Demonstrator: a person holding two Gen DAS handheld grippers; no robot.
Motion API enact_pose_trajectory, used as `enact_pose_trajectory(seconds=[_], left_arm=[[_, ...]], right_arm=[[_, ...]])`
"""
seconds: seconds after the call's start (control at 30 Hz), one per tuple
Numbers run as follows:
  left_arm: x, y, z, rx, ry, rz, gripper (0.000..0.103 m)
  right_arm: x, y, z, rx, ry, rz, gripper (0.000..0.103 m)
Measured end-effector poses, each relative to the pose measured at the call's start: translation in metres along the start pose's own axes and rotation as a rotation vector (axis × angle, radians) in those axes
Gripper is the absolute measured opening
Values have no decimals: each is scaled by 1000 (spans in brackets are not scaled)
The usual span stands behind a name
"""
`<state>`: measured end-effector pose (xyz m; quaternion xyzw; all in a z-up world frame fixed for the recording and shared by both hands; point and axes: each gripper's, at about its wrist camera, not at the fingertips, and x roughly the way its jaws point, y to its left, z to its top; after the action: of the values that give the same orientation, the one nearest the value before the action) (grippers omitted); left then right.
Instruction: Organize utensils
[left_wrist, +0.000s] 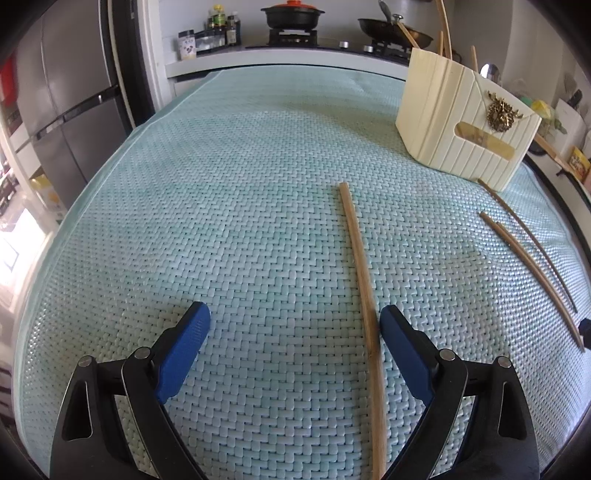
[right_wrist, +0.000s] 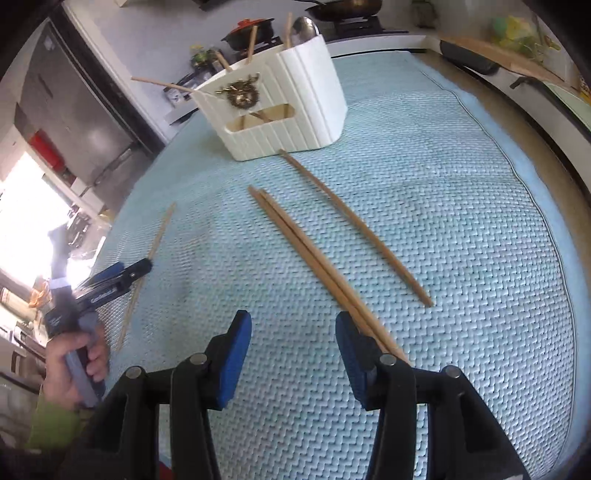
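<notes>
Left gripper low over woven mat, jaws spread wide, single chopstick just inside its right finger, right gripper likewise agape beside chopstick pair, both well short of cream holder, fourth chopstick nearest the holder.

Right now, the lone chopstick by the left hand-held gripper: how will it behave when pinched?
The chopstick looks like thin, rigid wood, so probably stiff and light. Lying flat on the woven mat, it may roll or pivot if the open left hand-held gripper pinches off-centre.
</notes>
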<state>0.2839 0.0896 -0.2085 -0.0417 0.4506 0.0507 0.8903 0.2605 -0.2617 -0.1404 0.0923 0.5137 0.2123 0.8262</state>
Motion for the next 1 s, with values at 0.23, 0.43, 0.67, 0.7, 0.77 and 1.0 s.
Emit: enact_pose_trajectory(seconds=[0.23, 0.43, 0.67, 0.7, 0.77, 1.0], left_arm=[[-1, -1, -2, 3, 1, -2, 95], [-1, -2, -3, 1, 2, 0, 96], [-2, -1, -4, 6, 5, -22, 98], [-2, -1, -4, 8, 7, -26, 98], [-2, -1, -3, 9, 10, -28, 98], [0, -1, 12, 15, 41, -89, 98]], right_arm=[[-14, -11, 4, -171, -87, -159, 48], [6, 1, -11, -207, 12, -39, 48], [-6, 33, -7, -290, -10, 34, 48], [-10, 30, 0, -293, -38, 8, 48], [-13, 17, 20, -301, -81, -66, 48], [21, -4, 63, -397, -13, -90, 41]])
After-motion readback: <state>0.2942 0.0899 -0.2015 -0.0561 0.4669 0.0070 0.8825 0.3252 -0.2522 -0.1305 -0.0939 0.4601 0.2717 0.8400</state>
